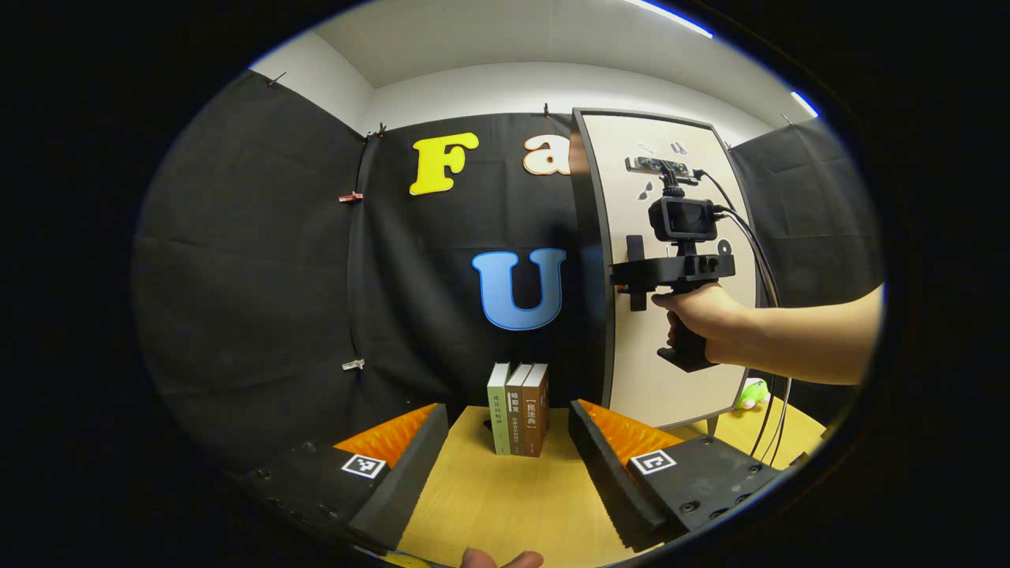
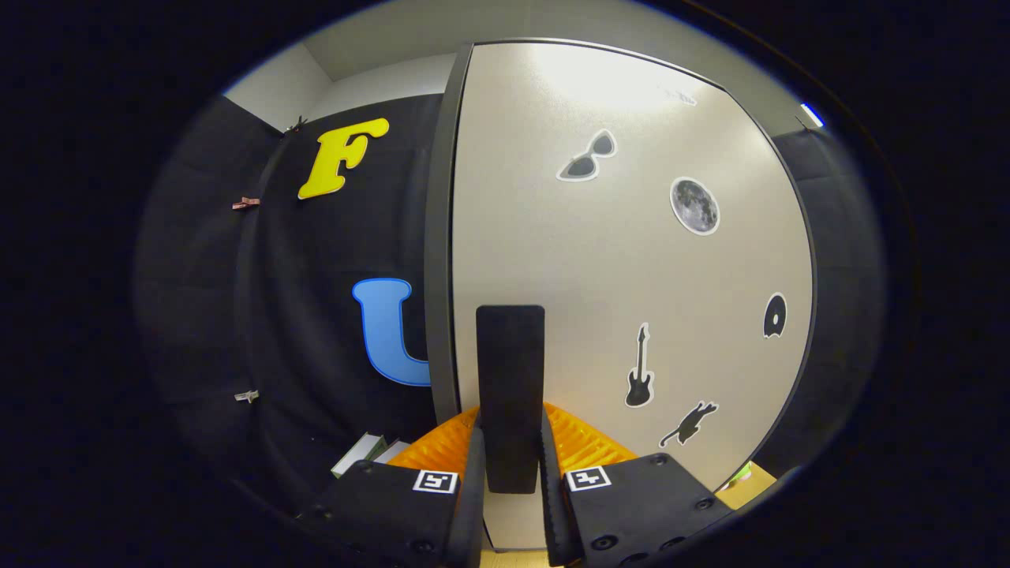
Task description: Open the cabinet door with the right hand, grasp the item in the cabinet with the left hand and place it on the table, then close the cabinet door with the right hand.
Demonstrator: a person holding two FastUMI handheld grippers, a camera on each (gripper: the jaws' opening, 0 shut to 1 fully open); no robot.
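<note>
The cabinet door (image 2: 631, 260) is closed and carries several stickers. On its left edge the dark handle (image 2: 510, 386) stands upright, and the right gripper (image 2: 510, 465) is pinching it with both fingers. The item is behind the door, so I cannot see it. The left gripper (image 1: 509, 465) is spread wide over the table (image 1: 505, 505), and three books (image 1: 518, 409) stand before it.

The cabinet door (image 2: 623, 268) hides the cabinet's inside; book titles (image 1: 518, 410) too small.

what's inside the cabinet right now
Cannot tell: the closed cabinet door covers the inside. The right claw is shut on its handle.
</note>
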